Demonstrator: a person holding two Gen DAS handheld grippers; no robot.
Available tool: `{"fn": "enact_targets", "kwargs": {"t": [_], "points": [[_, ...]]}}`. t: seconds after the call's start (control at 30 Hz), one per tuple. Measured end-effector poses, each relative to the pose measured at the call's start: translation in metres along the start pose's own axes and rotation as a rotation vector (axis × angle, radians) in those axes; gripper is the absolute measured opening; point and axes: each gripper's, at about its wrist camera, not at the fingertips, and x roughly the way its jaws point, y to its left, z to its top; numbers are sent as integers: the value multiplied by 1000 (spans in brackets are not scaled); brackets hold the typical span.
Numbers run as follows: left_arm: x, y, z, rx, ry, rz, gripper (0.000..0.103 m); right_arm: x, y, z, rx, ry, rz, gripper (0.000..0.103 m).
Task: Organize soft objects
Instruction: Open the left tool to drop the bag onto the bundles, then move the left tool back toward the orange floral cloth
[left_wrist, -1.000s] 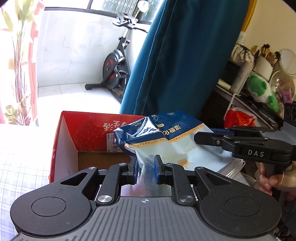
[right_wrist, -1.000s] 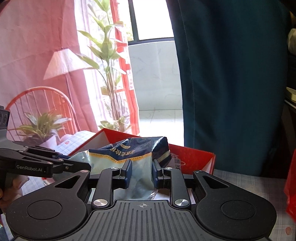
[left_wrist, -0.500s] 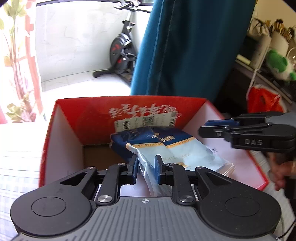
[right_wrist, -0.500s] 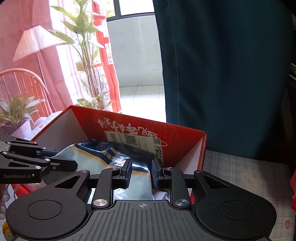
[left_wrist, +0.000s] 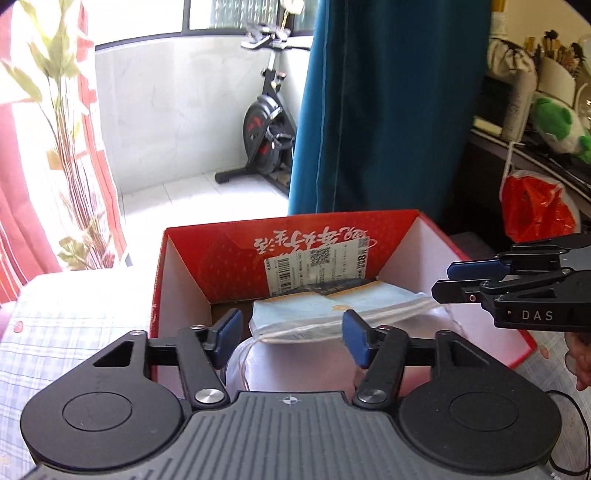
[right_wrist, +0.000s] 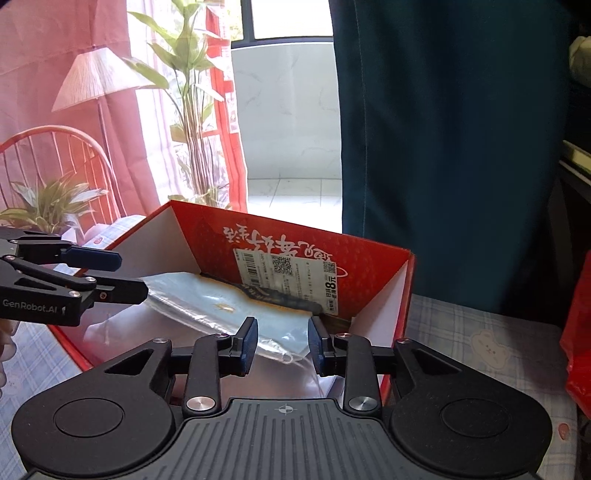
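The pale blue packet (left_wrist: 332, 312) is seen lying flat inside the red box (left_wrist: 236, 266), its far end against the box's labelled back wall, below and ahead of both sets of jaws and gripped by neither. The left gripper (left_wrist: 291, 338) is held with its jaws spread wide and the right gripper (right_wrist: 282, 345) with a narrower gap; both have just been opening, and the packet's near edge is seen between the pads untouched. The packet's dark printed end is largely hidden at the back wall, and the box's near wall is cut off by the grippers
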Motion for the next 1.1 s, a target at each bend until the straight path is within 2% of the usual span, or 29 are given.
{"fn": "enact_targets", "kwargs": {"t": [0.13,0.2,0.3,0.43,0.57,0.73,1.1], "points": [[-21,-9,-6,7,-30,-8,70,-21,8,-8,16,-25,-19,32],[-30,-14,-10,4,-45,-8,78,-31,11,-14,27,-35,-25,34],[-45,-18,-18,0,-72,9,89,-46,16,-25,36,-50,-34,45],[-65,-23,-31,24,-91,24,99,-67,25,-36,40,-75,-46,81],[-86,-24,-47,14,-93,32,103,-87,36,-45,34,-95,-39,102],[-105,-22,-62,-28,-93,24,103,-106,49,-56,43,-106,-36,103],[-133,-33,-94,-20,-155,59,103,-132,65,-86,46,-169,-32,103]]}}
